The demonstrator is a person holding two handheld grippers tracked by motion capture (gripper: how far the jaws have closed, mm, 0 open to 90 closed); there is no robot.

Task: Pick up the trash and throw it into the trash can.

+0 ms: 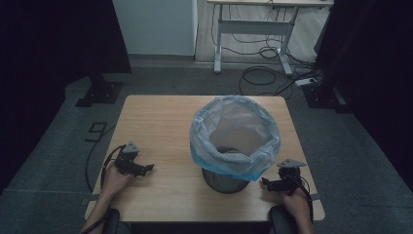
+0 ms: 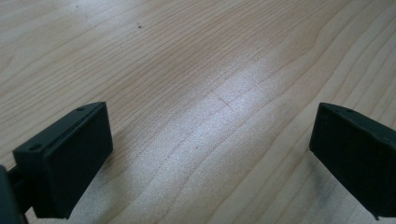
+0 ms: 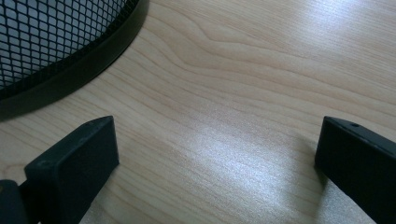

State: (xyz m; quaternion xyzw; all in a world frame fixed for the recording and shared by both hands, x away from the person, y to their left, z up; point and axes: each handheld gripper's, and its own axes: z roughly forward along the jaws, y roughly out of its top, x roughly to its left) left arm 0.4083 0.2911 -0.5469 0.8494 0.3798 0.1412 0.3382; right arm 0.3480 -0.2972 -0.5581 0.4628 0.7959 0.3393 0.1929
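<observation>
Mesh wastebasket with blue bag liner stands upright, opening up, centre-right of the table. My left gripper sits lower left, jaws wide, nothing held. My right gripper sits lower right, near the basket's base, jaws wide, nothing held.

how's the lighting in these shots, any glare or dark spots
High view: dim overall, with near-black curtains at both sides and the table evenly lit. Left gripper view: a pale band of glare runs across the wood grain between the open jaws of the left hand-held gripper. Right gripper view: a similar bright patch lies between the jaws of the right hand-held gripper, and the mesh bin stays sharp.
</observation>
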